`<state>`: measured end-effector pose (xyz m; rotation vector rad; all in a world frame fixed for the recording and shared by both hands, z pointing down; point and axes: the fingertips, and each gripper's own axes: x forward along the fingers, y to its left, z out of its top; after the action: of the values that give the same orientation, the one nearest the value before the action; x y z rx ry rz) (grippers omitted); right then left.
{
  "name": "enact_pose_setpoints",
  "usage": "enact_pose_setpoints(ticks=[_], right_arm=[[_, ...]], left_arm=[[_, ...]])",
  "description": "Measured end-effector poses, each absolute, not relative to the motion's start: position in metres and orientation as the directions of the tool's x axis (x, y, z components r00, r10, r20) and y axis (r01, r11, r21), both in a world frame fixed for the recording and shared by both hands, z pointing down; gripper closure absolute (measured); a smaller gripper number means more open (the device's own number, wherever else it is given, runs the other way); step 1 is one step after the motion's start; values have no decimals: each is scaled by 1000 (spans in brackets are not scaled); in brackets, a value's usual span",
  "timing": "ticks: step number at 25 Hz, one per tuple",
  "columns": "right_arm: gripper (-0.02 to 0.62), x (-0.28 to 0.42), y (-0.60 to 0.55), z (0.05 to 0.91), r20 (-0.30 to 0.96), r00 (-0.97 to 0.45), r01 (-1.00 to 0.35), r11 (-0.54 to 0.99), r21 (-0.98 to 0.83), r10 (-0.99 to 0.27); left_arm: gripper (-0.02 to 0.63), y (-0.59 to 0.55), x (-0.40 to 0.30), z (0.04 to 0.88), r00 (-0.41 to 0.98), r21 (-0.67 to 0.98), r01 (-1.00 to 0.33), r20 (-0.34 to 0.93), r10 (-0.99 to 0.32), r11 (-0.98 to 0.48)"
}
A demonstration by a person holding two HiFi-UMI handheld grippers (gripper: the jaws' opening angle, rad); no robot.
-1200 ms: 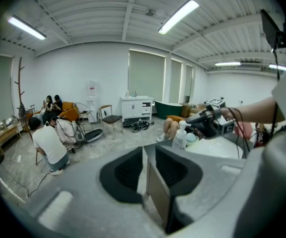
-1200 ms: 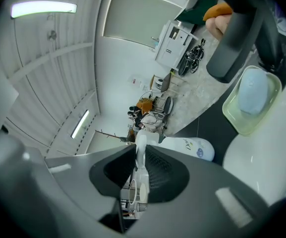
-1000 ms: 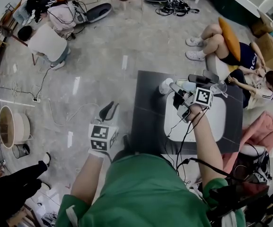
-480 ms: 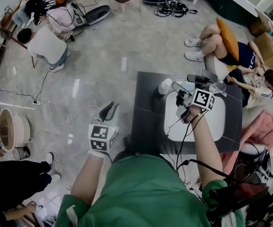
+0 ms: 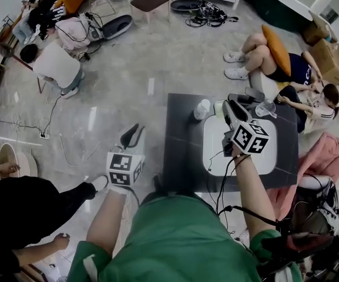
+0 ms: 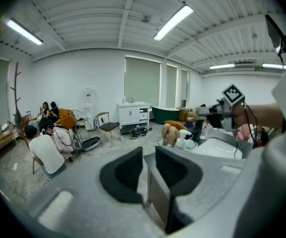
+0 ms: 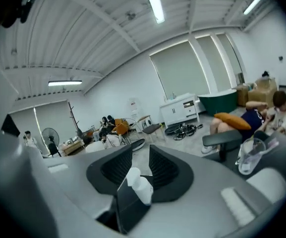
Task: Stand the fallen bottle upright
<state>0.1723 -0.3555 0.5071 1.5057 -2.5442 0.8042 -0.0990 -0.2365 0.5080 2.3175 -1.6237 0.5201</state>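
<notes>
A second ago my right claw (image 5: 231, 106) was low over the surface (image 5: 181, 151), with its jaws partly closed around the bottle (image 5: 201, 108). Now the jaws are wide apart and nothing is in them. The claw has also come up and back, away from the bottle.

In the right gripper view I can see the bottle (image 7: 142, 186) past the tips of the right claw (image 7: 141, 158). It is in line with the gap, but the pads do not touch it. It looks tilted there, but I think that is only the camera leaning.

From the head view the bottle stands on its own, cap on top. It is on the dark part of the surface, just beside the far left corner of the white tray (image 5: 216, 157). It does not look like it is tipping.

My left claw (image 5: 133, 133) hangs off to the side, over the floor and well away from the surface. It has hardly moved. The left gripper view shows the left claw (image 6: 149, 165) with a small gap between its jaws and nothing in it.

So I think the job is done. The bottle is up and I have let it go.
</notes>
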Motion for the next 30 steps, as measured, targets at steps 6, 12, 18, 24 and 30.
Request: enact_pose_setpoints(ticks=[6, 12, 18, 24, 30], right_arm=[[489, 167, -330, 466, 254, -481, -871, 424, -247, -839], [489, 160, -299, 427, 171, -458, -889, 448, -91, -873], [491, 153, -272, 389, 95, -450, -884, 458, 92, -888], [508, 149, -253, 364, 36, -438, -885, 438, 159, -898], [581, 145, -239, 347, -10, -438, -885, 429, 181, -899]], left_arm=[[528, -241, -91, 482, 328, -17, -932, 381, -864, -362], [528, -240, -83, 454, 352, -40, -922, 326, -878, -384], [528, -236, -70, 428, 377, -54, -912, 277, -884, -406], [528, -236, -62, 399, 404, -71, -901, 222, -887, -428], [529, -234, -60, 375, 420, -81, -895, 172, -891, -438]])
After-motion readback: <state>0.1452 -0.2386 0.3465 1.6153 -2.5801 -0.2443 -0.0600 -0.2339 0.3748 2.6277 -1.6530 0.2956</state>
